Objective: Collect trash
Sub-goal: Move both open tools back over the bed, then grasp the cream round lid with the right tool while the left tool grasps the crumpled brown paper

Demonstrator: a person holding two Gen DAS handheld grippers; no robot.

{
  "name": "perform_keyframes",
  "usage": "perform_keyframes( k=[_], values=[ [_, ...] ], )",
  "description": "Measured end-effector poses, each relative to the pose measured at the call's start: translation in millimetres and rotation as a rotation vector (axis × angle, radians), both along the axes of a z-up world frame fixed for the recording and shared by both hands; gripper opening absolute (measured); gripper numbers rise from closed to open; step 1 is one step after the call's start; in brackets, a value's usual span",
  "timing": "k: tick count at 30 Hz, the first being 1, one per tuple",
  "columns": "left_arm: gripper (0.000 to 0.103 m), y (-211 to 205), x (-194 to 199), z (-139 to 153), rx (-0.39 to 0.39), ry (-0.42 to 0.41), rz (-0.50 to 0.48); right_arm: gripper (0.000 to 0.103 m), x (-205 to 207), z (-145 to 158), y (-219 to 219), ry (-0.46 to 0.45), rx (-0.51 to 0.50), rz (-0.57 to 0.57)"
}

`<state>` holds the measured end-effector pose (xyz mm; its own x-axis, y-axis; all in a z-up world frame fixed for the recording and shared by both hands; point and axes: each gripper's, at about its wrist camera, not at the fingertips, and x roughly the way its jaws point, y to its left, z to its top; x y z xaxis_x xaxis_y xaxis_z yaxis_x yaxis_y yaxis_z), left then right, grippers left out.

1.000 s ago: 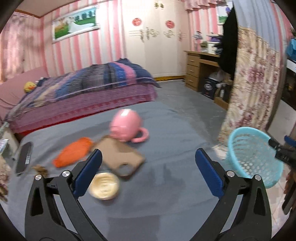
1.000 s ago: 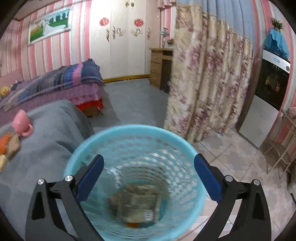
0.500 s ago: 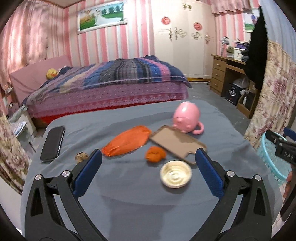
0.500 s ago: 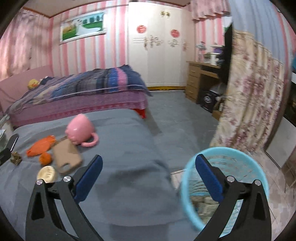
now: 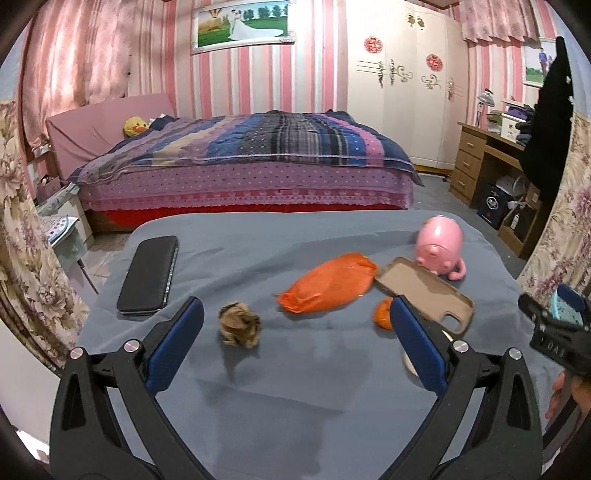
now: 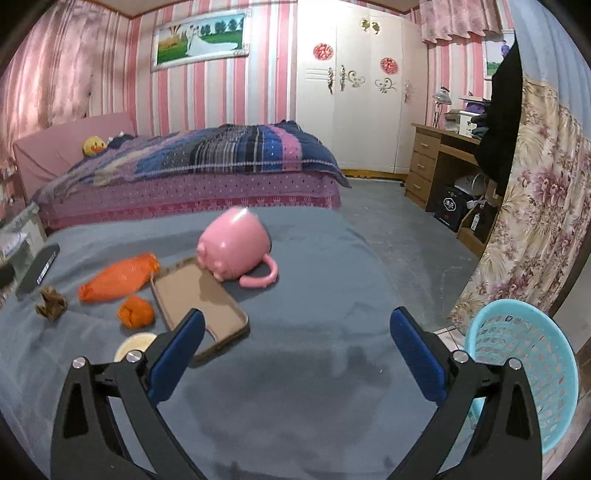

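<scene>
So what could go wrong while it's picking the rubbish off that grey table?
Some guesses:
1. The orange bag touches the phone case, which rests against the pink mug; grabbing the bag could drag either along.
2. The black phone lies near the table's left edge, where a stray sweep might push it off.
3. The blue basket sits off the table's right side, so the brown wad has a long carry from the open left gripper.

A bedroom with pink-striped walls [image 5: 258,81] and a grey floor [image 6: 406,236].

Ahead of the hand-held gripper stood a bed [image 5: 251,166] under a striped quilt, a framed landscape picture [image 5: 243,24] above it. To the right were a white wardrobe [image 5: 406,85], a wooden chest of drawers [image 6: 432,162] and a floral curtain [image 6: 535,192]. Pink drapes [image 5: 70,70] hung to the left.
</scene>
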<state>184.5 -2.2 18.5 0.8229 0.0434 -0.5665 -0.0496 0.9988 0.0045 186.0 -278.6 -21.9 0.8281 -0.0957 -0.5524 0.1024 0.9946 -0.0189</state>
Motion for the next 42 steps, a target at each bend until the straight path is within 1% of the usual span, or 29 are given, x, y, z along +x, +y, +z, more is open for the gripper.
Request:
perform_keyframes(
  k=[4,7,10,14,18,20,24,26,27,28,30,32,34,38,42],
  values=[
    [0.097,13,6,-6,-0.019,0.014,0.016,0.098,1,-3,3,0.003,-0.006,-0.005],
    [0.097,20,8,-11,-0.012,0.021,0.016,0.098,0,-5,9,-0.003,-0.009,0.008],
    [0.097,29,10,-16,-0.007,0.024,0.024,0.098,0,-13,21,0.008,-0.015,0.042],
    [0.097,44,14,-19,-0.031,0.039,0.045,0.098,1,-24,44,0.038,-0.028,0.102],
    [0.097,63,18,-25,-0.043,0.055,0.076,0.098,2,-26,63,0.053,-0.04,0.17],
    [0.097,71,19,-26,-0.049,0.061,0.092,0.098,3,-27,68,0.059,-0.045,0.184],
    [0.097,90,22,-32,-0.089,0.082,0.124,0.098,9,-32,88,0.098,-0.036,0.258],
    [0.097,97,24,-36,-0.093,0.092,0.141,0.096,10,-33,95,0.117,-0.037,0.276],
    [0.097,99,25,-38,-0.091,0.096,0.147,0.09,11,-35,99,0.131,-0.04,0.284],
    [0.097,101,26,-39,-0.087,0.1,0.154,0.081,12,-38,103,0.144,-0.04,0.29],
    [0.097,103,26,-42,-0.084,0.104,0.16,0.073,15,-43,106,0.179,-0.03,0.305],
    [0.097,105,26,-44,-0.091,0.111,0.162,0.071,19,-48,109,0.202,-0.022,0.316],
    [0.097,104,28,-45,-0.101,0.118,0.154,0.062,25,-50,111,0.21,-0.007,0.333],
    [0.097,95,30,-52,-0.106,0.142,0.114,0.061,30,-51,115,0.196,0.014,0.352],
    [0.097,83,39,-66,-0.089,0.172,0.088,0.061,27,-45,116,0.165,0.011,0.364]
  ],
)
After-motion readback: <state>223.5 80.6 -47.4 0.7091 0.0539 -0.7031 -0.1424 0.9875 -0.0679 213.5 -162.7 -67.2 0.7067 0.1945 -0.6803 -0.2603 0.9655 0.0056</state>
